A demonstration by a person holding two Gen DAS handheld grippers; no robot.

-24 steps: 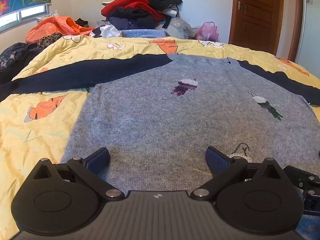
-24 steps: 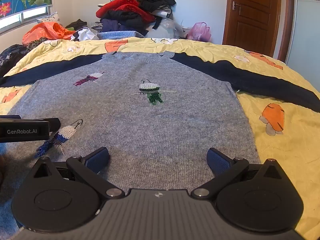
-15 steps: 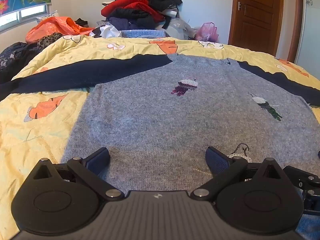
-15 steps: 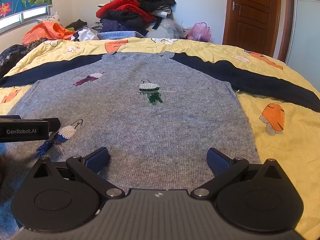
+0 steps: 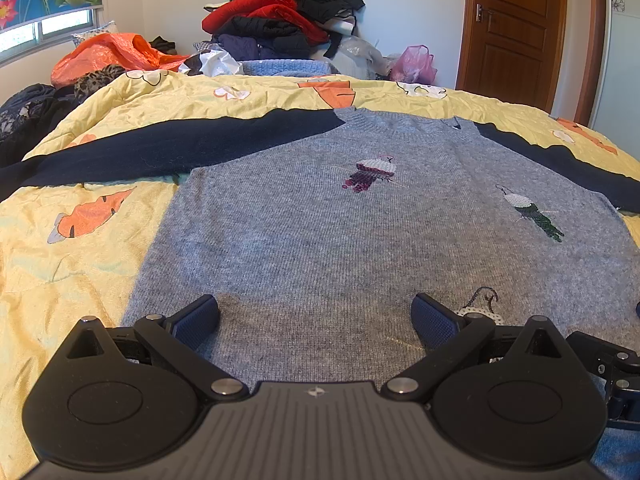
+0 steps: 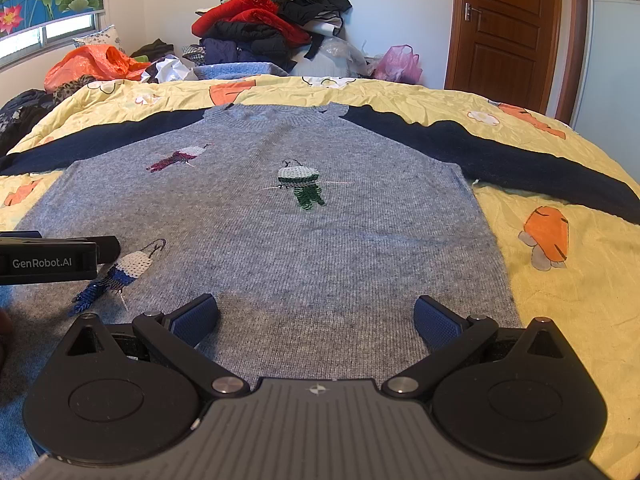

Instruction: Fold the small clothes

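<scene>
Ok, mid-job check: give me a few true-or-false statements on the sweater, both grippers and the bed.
1. The grey sweater lies spread flat on the yellow quilt. True.
2. The left gripper is shut on the hem. False: it is wide open, holding nothing.
3. Both navy sleeves are folded over the body. False: they stretch out sideways.
4. The right gripper is open. True.
5. The wooden door stands open. False: it looks closed.
</scene>
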